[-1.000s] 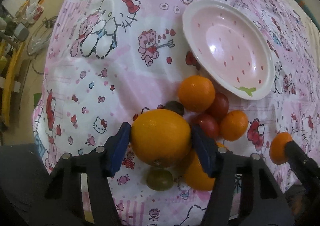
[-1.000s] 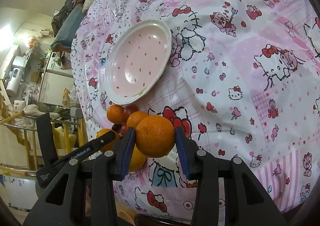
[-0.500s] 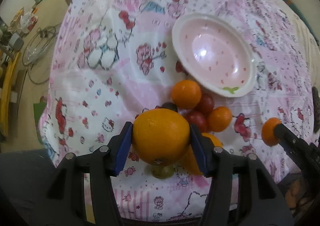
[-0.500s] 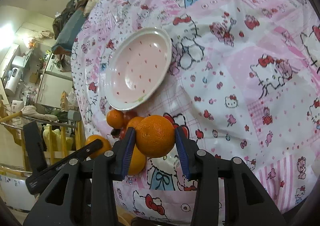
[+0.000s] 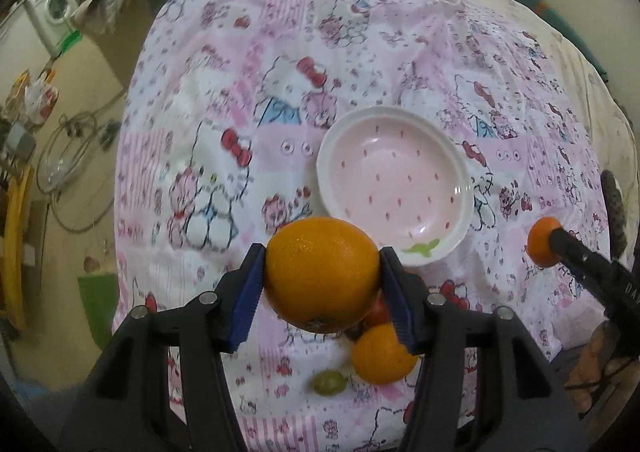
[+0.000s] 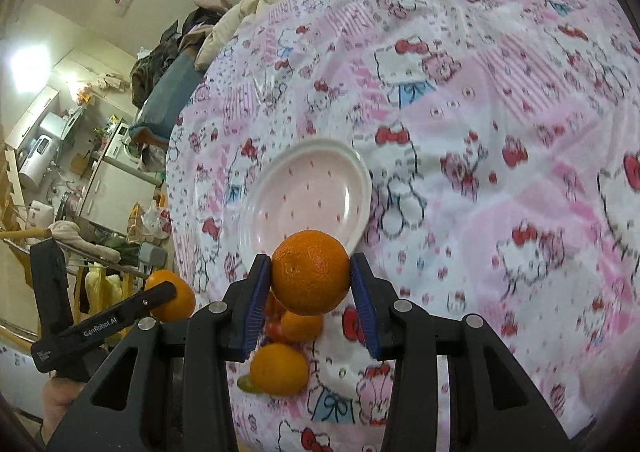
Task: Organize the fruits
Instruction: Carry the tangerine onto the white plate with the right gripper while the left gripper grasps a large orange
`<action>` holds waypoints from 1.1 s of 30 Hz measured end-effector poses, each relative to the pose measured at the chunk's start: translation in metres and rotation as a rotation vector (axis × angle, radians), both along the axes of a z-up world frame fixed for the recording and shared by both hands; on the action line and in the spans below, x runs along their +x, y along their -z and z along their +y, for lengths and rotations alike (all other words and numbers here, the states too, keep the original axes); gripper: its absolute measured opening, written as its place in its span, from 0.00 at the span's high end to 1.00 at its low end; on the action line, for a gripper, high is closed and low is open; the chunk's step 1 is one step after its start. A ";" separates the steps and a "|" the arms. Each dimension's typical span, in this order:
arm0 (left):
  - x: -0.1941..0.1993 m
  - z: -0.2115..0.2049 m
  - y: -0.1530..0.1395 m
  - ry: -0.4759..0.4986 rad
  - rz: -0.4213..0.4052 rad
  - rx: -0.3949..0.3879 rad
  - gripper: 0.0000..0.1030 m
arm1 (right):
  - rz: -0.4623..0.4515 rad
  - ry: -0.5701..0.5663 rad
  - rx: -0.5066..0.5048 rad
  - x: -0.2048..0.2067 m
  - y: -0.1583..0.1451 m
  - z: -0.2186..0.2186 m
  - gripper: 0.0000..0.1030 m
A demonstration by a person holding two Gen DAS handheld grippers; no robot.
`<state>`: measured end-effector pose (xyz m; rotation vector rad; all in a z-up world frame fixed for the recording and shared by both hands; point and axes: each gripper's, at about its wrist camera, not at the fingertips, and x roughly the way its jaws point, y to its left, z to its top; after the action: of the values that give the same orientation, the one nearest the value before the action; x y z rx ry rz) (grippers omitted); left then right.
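My left gripper point(image 5: 322, 280) is shut on a large orange point(image 5: 322, 274), held above the cloth just in front of the pink plate point(image 5: 394, 187). My right gripper point(image 6: 310, 280) is shut on a smaller orange point(image 6: 310, 272), also lifted near the plate point(image 6: 308, 199). That right gripper shows at the right edge of the left wrist view with its orange point(image 5: 540, 242). The left gripper and its orange point(image 6: 172, 296) show at the left of the right wrist view. On the cloth below lie another orange point(image 5: 382, 354), a green grape point(image 5: 328, 382) and red fruits point(image 6: 276, 328), partly hidden.
A pink cartoon-print cloth point(image 5: 280, 91) covers the bed. Its near and left edges drop to the floor, where a washing machine point(image 5: 52, 11) and clutter stand. Bedding and clothes point(image 6: 192, 35) are heaped at the far end.
Both grippers have risen with their oranges, so the plate and fruit pile look smaller and lower in view. The left view now tilts up to show more of the bed.
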<state>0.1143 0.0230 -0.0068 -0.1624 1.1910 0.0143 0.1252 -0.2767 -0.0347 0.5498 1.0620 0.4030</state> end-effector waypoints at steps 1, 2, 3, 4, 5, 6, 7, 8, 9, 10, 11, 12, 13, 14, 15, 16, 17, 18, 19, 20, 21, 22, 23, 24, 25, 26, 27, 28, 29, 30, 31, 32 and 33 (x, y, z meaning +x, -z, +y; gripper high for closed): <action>0.004 -0.002 0.000 0.007 -0.002 0.000 0.49 | -0.004 0.001 -0.001 0.006 -0.001 0.000 0.59; 0.009 -0.003 0.001 0.013 -0.002 -0.001 0.49 | -0.006 0.001 -0.002 0.010 0.000 -0.001 0.59; 0.014 -0.004 0.003 0.018 -0.002 0.000 0.49 | -0.010 -0.002 -0.004 0.016 0.000 0.000 0.59; 0.019 -0.006 0.004 0.024 0.001 0.002 0.49 | -0.014 -0.005 -0.007 0.021 0.001 0.001 0.59; 0.025 -0.008 0.006 0.032 0.003 0.006 0.49 | -0.016 -0.008 -0.010 0.025 0.001 0.001 0.59; 0.028 -0.009 0.007 0.038 0.004 0.007 0.49 | -0.017 -0.011 -0.012 0.029 0.002 0.002 0.59; 0.034 -0.012 0.009 0.047 0.007 0.007 0.49 | -0.018 -0.015 -0.013 0.035 0.004 0.003 0.59; 0.038 -0.014 0.010 0.055 0.009 0.008 0.49 | -0.018 -0.018 -0.015 0.039 0.005 0.005 0.59; 0.042 -0.016 0.012 0.064 0.011 0.010 0.49 | -0.018 -0.022 -0.018 0.042 0.006 0.005 0.59; 0.046 -0.019 0.013 0.075 0.010 0.013 0.49 | -0.018 -0.028 -0.025 0.048 0.007 0.007 0.59; 0.050 -0.021 0.015 0.085 0.008 0.017 0.49 | -0.020 -0.032 -0.031 0.052 0.008 0.009 0.59; 0.054 -0.024 0.016 0.094 0.007 0.022 0.49 | -0.022 -0.037 -0.038 0.056 0.009 0.010 0.59; 0.060 -0.027 0.019 0.105 0.006 0.028 0.49 | -0.023 -0.043 -0.045 0.060 0.009 0.013 0.59; 0.063 -0.028 0.021 0.109 0.006 0.030 0.49 | -0.024 -0.048 -0.052 0.065 0.011 0.015 0.59; 0.067 -0.029 0.023 0.111 0.007 0.028 0.49 | -0.024 -0.053 -0.057 0.070 0.012 0.016 0.59; 0.072 -0.030 0.026 0.113 0.011 0.024 0.49 | -0.024 -0.058 -0.062 0.075 0.014 0.018 0.59; 0.077 -0.030 0.029 0.113 0.017 0.016 0.49 | -0.021 -0.062 -0.065 0.081 0.016 0.019 0.59; 0.081 -0.031 0.032 0.112 0.022 0.008 0.49 | -0.017 -0.066 -0.065 0.087 0.019 0.020 0.59; 0.084 -0.031 0.034 0.113 0.027 0.005 0.49 | -0.014 -0.069 -0.063 0.091 0.020 0.021 0.59; 0.088 -0.032 0.036 0.114 0.030 0.007 0.49 | -0.008 -0.074 -0.061 0.096 0.024 0.022 0.59; 0.090 -0.032 0.037 0.117 0.030 0.010 0.49 | 0.000 -0.080 -0.058 0.102 0.027 0.024 0.59; 0.093 -0.033 0.038 0.117 0.029 0.013 0.49 | 0.007 -0.089 -0.054 0.107 0.031 0.027 0.59; 0.094 -0.032 0.039 0.118 0.028 0.013 0.49 | 0.014 -0.096 -0.047 0.110 0.034 0.029 0.59; 0.096 -0.032 0.040 0.118 0.028 0.013 0.49 | 0.028 -0.101 -0.036 0.115 0.040 0.033 0.59; 0.098 -0.030 0.042 0.115 0.029 0.012 0.49 | 0.037 -0.105 -0.033 0.119 0.045 0.035 0.59; 0.099 -0.029 0.043 0.109 0.032 0.010 0.49 | 0.050 -0.115 -0.030 0.123 0.051 0.041 0.59; 0.101 -0.027 0.045 0.103 0.037 0.008 0.49 | 0.061 -0.130 -0.031 0.126 0.057 0.048 0.59; 0.101 -0.024 0.046 0.096 0.043 0.000 0.49 | 0.069 -0.148 -0.046 0.130 0.063 0.055 0.59; 0.101 -0.020 0.046 0.085 0.047 -0.011 0.49 | 0.070 -0.162 -0.064 0.132 0.067 0.061 0.59; 0.101 -0.016 0.046 0.077 0.049 -0.021 0.49 | 0.068 -0.175 -0.079 0.135 0.070 0.067 0.59; 0.101 -0.013 0.046 0.070 0.050 -0.026 0.49 | 0.066 -0.184 -0.086 0.138 0.072 0.071 0.59; 0.102 -0.010 0.045 0.065 0.048 -0.029 0.49 | 0.068 -0.192 -0.098 0.141 0.075 0.075 0.59; 0.102 -0.008 0.045 0.061 0.046 -0.030 0.49 | 0.067 -0.201 -0.110 0.145 0.078 0.079 0.59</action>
<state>0.2164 0.0151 -0.0516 -0.1529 1.2419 -0.0537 0.2699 -0.1978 -0.1124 0.3620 1.2013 0.5013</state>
